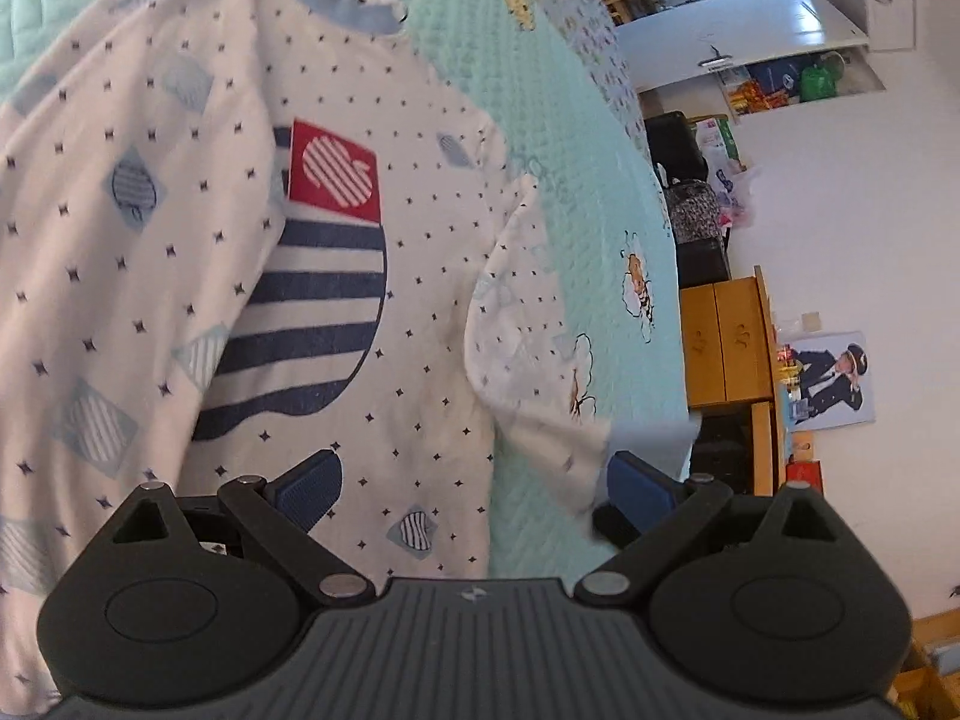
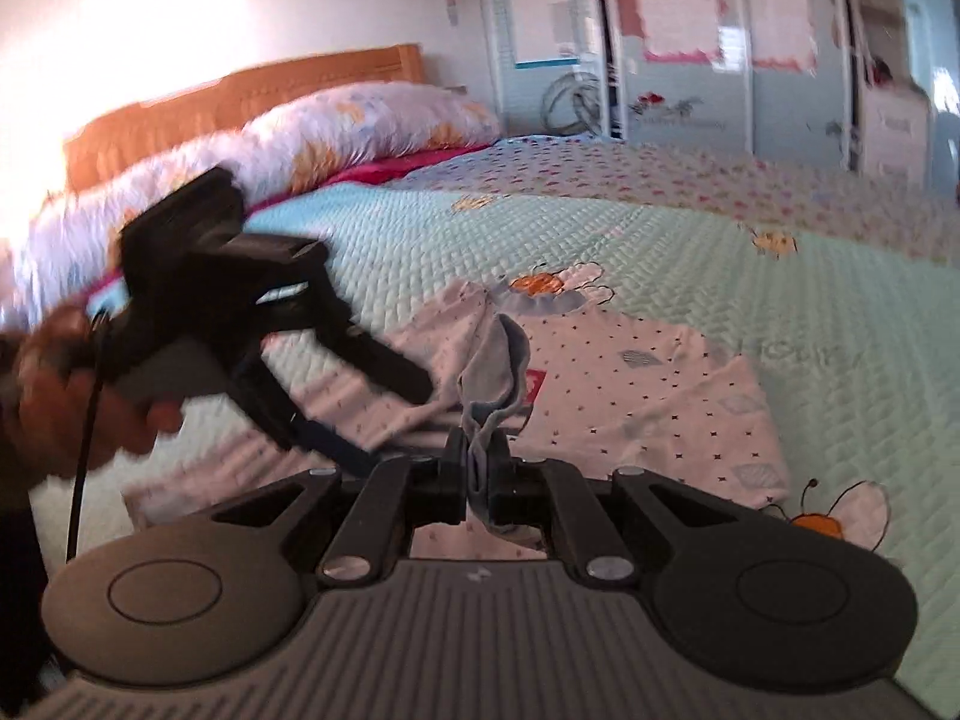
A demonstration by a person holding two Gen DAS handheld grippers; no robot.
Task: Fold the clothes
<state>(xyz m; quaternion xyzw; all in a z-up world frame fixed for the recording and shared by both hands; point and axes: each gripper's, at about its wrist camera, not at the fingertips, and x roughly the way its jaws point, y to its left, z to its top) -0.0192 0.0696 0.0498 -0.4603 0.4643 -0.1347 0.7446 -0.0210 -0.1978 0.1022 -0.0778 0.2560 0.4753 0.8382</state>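
- Right gripper (image 2: 478,468): its jaws are pressed together on a pale blue cuff (image 2: 501,360) of the shirt, and a strip of that fabric stands up out of the pinch and hangs down below it.
- Just past those jaws the white shirt (image 2: 648,396) lies spread on the mint quilted bedspread (image 2: 750,276), with most of its body ahead and to the right of the pinch; a red patch shows just behind the raised cuff.
- Left of the right jaws and a little farther on, the left gripper (image 2: 384,420) reaches down toward the shirt, held by a person's hand (image 2: 66,396); the view is blurred there.
- Left gripper (image 1: 474,489) in its own view: jaws wide apart, nothing between them. The left blue pad (image 1: 312,489) hovers over the dotted shirt front, the right pad (image 1: 630,489) sits at the end of a sleeve (image 1: 516,324).
- Between and beyond these open jaws the shirt (image 1: 420,252) stretches away, with a navy striped print (image 1: 312,312) and a red square patch (image 1: 335,171) ahead to the left.
- Farther on is the blue collar (image 1: 342,6) of the shirt, then bare bedspread (image 1: 540,120).
- Farthest in the right view: a pillow (image 2: 372,120), a wooden headboard (image 2: 240,96) and wardrobe doors (image 2: 690,42).
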